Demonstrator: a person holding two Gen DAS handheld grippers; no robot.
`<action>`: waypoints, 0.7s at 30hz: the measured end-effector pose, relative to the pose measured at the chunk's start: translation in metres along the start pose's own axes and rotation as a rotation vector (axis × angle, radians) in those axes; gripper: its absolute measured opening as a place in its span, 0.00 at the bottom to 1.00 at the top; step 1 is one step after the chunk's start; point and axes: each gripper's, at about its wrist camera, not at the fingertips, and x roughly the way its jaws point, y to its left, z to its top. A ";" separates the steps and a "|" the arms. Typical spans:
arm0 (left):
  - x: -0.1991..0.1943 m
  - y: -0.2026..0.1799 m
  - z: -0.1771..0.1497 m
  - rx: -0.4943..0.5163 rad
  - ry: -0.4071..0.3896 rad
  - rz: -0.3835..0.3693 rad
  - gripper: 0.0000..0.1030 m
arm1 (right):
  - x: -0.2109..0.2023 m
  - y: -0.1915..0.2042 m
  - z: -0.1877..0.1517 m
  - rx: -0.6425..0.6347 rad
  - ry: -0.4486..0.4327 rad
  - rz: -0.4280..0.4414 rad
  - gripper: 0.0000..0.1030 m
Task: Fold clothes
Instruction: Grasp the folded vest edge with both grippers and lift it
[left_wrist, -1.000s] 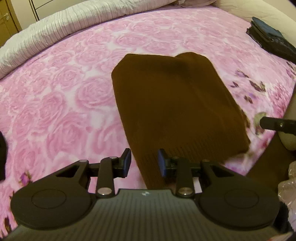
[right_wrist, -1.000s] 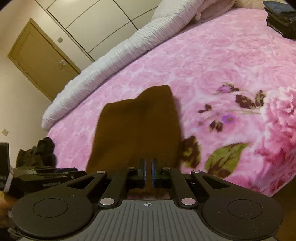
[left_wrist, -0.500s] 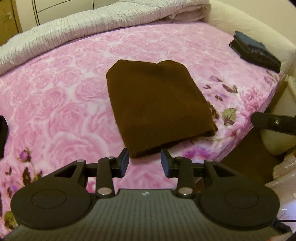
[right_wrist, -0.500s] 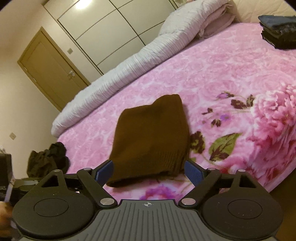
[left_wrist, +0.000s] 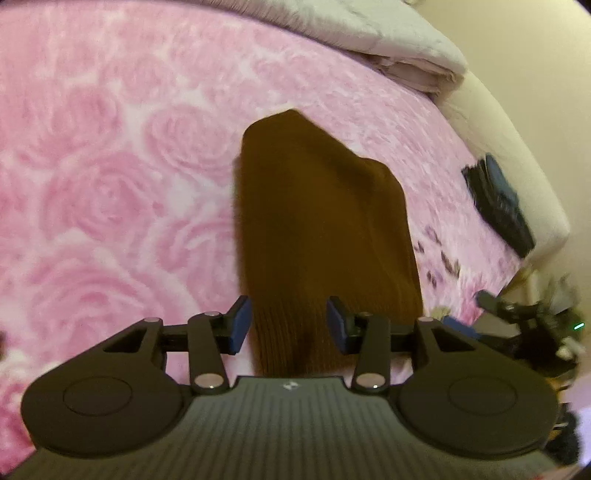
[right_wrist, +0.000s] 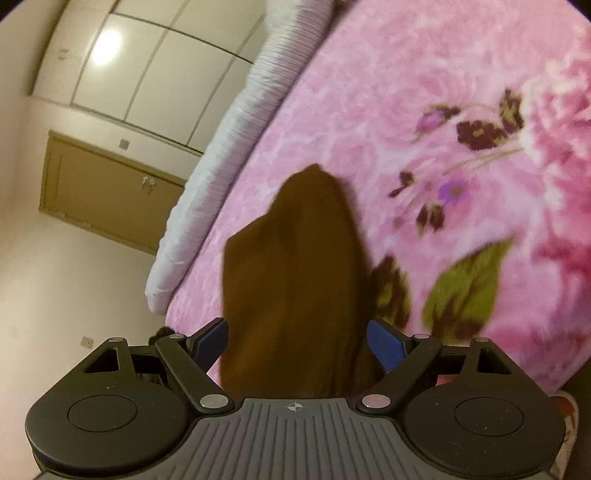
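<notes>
A folded brown knit garment (left_wrist: 317, 229) lies flat on the pink rose-patterned bed (left_wrist: 110, 184). My left gripper (left_wrist: 290, 323) is open, its blue-padded fingers straddling the garment's near ribbed hem. In the right wrist view the same brown garment (right_wrist: 295, 280) stretches away from me, and my right gripper (right_wrist: 301, 339) stands wide open with the near edge of the cloth between its fingers. Whether either gripper touches the fabric is unclear. At the left wrist view's right edge, the right gripper (left_wrist: 517, 314) shows blurred.
A dark folded pile of clothes (left_wrist: 498, 206) sits near the bed's far right edge. A white rolled duvet (right_wrist: 236, 147) lies along the far side. A wooden door (right_wrist: 107, 192) and wardrobe panels (right_wrist: 147, 70) lie beyond. The bed edge drops off close to me.
The right gripper opened a second ago and both pulled back. Both have now swung down close to the garment's near hem, with each open gripper straddling the cloth.
</notes>
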 end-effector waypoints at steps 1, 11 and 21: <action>0.007 0.008 0.005 -0.038 0.005 -0.019 0.38 | 0.008 -0.007 0.009 0.018 0.007 0.002 0.84; 0.060 0.051 0.043 -0.221 0.021 -0.210 0.44 | 0.072 -0.025 0.066 0.004 0.139 0.040 0.77; 0.092 0.056 0.064 -0.220 0.038 -0.273 0.40 | 0.099 -0.029 0.066 -0.045 0.207 0.034 0.41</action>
